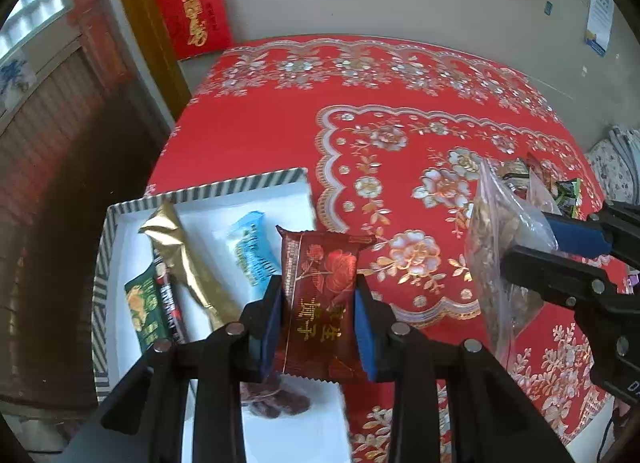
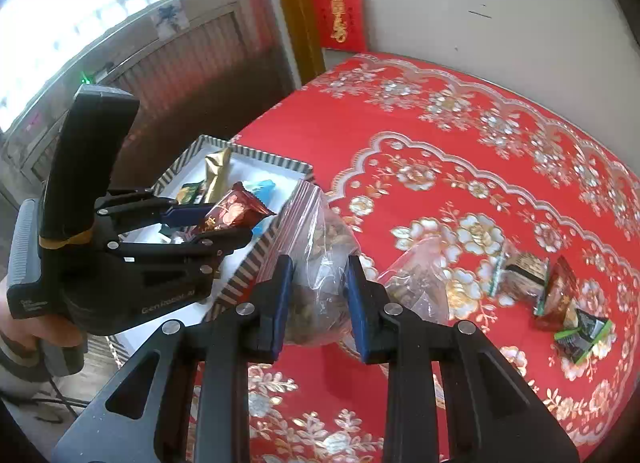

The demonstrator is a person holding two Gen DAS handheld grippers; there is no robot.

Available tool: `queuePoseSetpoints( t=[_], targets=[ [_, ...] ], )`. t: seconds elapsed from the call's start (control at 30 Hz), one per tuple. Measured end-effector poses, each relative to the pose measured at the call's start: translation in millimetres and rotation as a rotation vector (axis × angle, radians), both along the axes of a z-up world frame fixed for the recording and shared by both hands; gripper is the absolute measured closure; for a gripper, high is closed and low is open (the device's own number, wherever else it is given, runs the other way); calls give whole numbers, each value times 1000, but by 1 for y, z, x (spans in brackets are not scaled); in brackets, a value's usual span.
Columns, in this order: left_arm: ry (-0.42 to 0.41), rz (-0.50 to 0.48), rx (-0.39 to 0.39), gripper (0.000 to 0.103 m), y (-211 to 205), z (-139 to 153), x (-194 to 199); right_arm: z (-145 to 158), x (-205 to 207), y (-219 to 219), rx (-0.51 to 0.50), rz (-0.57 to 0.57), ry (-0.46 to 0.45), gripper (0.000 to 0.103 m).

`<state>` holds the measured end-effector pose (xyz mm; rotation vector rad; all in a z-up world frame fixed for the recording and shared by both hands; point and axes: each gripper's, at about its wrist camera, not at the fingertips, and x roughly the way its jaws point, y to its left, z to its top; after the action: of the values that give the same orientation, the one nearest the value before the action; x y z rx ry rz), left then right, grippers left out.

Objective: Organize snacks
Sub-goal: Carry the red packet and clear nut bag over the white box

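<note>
My left gripper (image 1: 318, 305) is shut on a dark red snack packet (image 1: 320, 303) with gold lettering, held above the right edge of the striped white box (image 1: 208, 189). In the right wrist view that left gripper (image 2: 218, 225) and its red packet (image 2: 232, 215) hang over the box (image 2: 244, 275). My right gripper (image 2: 318, 299) is shut on a clear zip bag of nuts (image 2: 320, 251), held above the red tablecloth beside the box. The left wrist view shows the right gripper (image 1: 556, 243) pinching the clear bag (image 1: 500, 247). A gold packet (image 1: 180, 247), a blue packet (image 1: 252, 251) and a green packet (image 1: 140, 303) lie in the box.
A second clear bag (image 2: 420, 279) and several small wrapped snacks (image 2: 560, 299) lie on the red floral tablecloth (image 2: 460, 123) to the right. A bag of dark dried fruit (image 1: 276, 399) sits in the box near the front. A wall with red paper (image 1: 192, 7) stands behind the table.
</note>
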<state>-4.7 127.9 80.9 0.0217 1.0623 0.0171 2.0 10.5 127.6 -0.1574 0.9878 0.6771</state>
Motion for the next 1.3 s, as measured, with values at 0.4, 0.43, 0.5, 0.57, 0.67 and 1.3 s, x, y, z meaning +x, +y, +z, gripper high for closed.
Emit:
queuePoseSetpoints(
  t=[0.4,0.43,0.5,0.57,0.67,1.3],
  targets=[
    [6,71,0,68,34,-3,-21,4,-8,45,-5,93,-7,77],
    [7,77,-1,68,37,-4,-23,5,-10,49,-3,103,-8,77],
    [7,91,-1,68,43,-4,-26,5,-11,57,-3,120,-8,77],
    [9,105,-1,68,50,-5,-31,4,-13,64,-2,134,-5,77],
    [15,124,0,68,58,-7,-36,2,-16,77,-1,159,2,77],
    [29,219,-3,68,103,-18,-72,-5,-26,135,21,277,26,77]
  ],
)
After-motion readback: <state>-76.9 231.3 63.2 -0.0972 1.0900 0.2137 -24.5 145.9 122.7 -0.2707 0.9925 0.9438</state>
